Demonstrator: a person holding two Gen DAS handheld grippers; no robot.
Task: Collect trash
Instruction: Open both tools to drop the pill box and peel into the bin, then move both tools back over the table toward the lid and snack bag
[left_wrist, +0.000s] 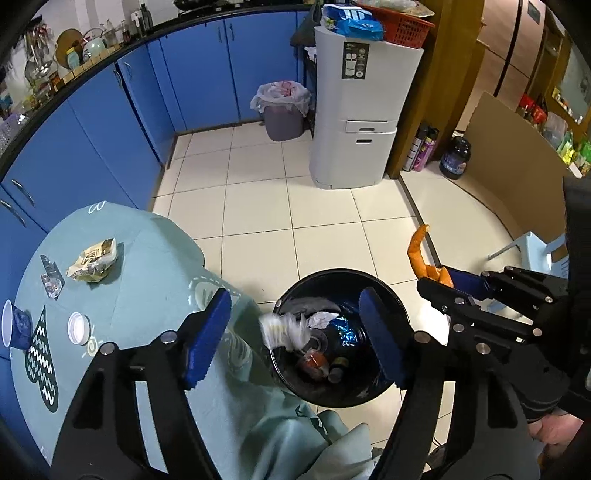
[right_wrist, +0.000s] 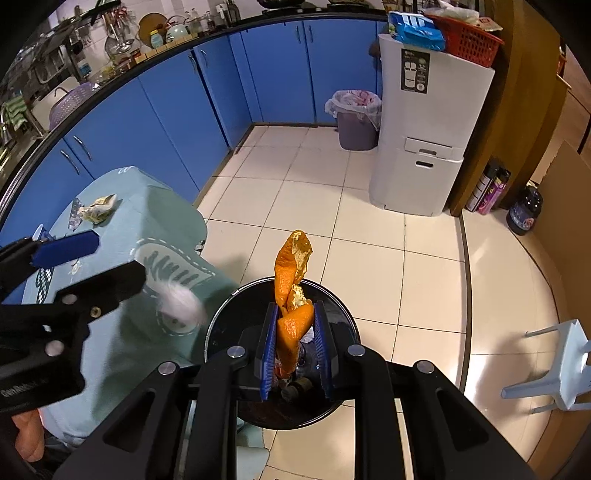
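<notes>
The orange peel (right_wrist: 291, 325), long axis upright at frame centre, is pinched by the right gripper (right_wrist: 294, 350) directly above the black bin (right_wrist: 221, 317), while the left gripper (left_wrist: 295, 339) is held wide and empty.

The left tool (left_wrist: 295, 339) has black arms and blue ridged pads; the right tool (right_wrist: 294, 350) matches it, black with blue pads; the peel (right_wrist: 291, 295) is bright orange outside and pale yellow-white inside; the trash bin (left_wrist: 388, 391) is glossy black, with a crumpled white paper (left_wrist: 322, 318), a shiny blue foil (left_wrist: 341, 328) and a red-capped container (left_wrist: 314, 363) among its contents; a blurred white wad (left_wrist: 282, 330) shows faint yellow lines; the tabletop (left_wrist: 147, 258) wears a pale mint-green cloth printed with a dark green drop shape (left_wrist: 42, 363) crossed by white zigzags; the wrapper (left_wrist: 94, 261) is cream and olive; the cabinets (left_wrist: 207, 70) are saturated blue; the floor (left_wrist: 295, 221) is cream tile with dark grout.
</notes>
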